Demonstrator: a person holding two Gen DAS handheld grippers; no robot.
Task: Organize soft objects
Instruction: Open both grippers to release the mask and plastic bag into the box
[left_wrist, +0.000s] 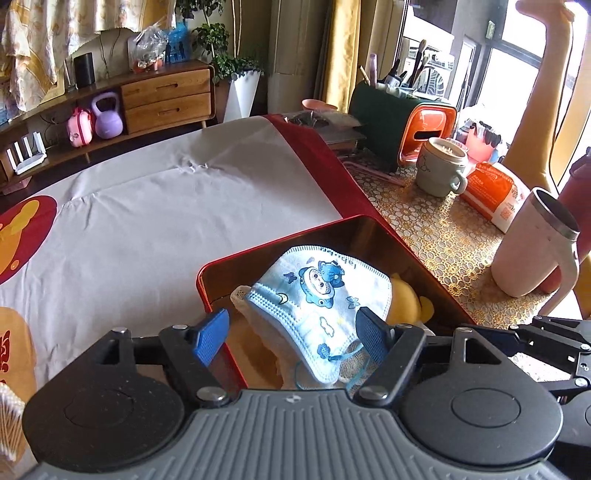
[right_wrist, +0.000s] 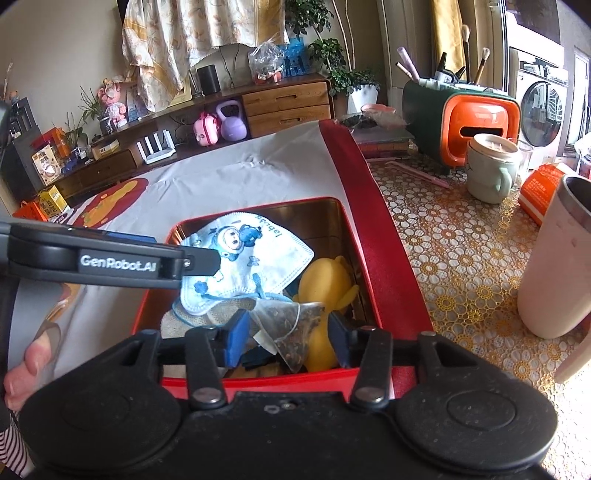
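A red tin box (left_wrist: 207, 269) (right_wrist: 255, 382) holds a blue cartoon face mask (left_wrist: 325, 295) (right_wrist: 251, 254), a yellow soft toy (left_wrist: 406, 299) (right_wrist: 325, 284), a beige mesh cloth (left_wrist: 258, 325) (right_wrist: 184, 325) and a pyramid tea bag (right_wrist: 291, 328). My left gripper (left_wrist: 291, 339) is open over the box with the mask between its fingers, not pinched; in the right wrist view it reaches in from the left (right_wrist: 199, 262). My right gripper (right_wrist: 288, 339) is open above the box's near edge, with the tea bag between its fingers.
The box sits on a white sheet (left_wrist: 166, 199) with a red border. To the right on a gold lace cloth stand a white tumbler (left_wrist: 535, 247) (right_wrist: 554, 258), a green mug (left_wrist: 439, 166) (right_wrist: 491, 170), an orange packet (left_wrist: 495, 188) and an orange-green organiser (right_wrist: 461, 122). Cotton swabs (left_wrist: 9, 417) lie at far left.
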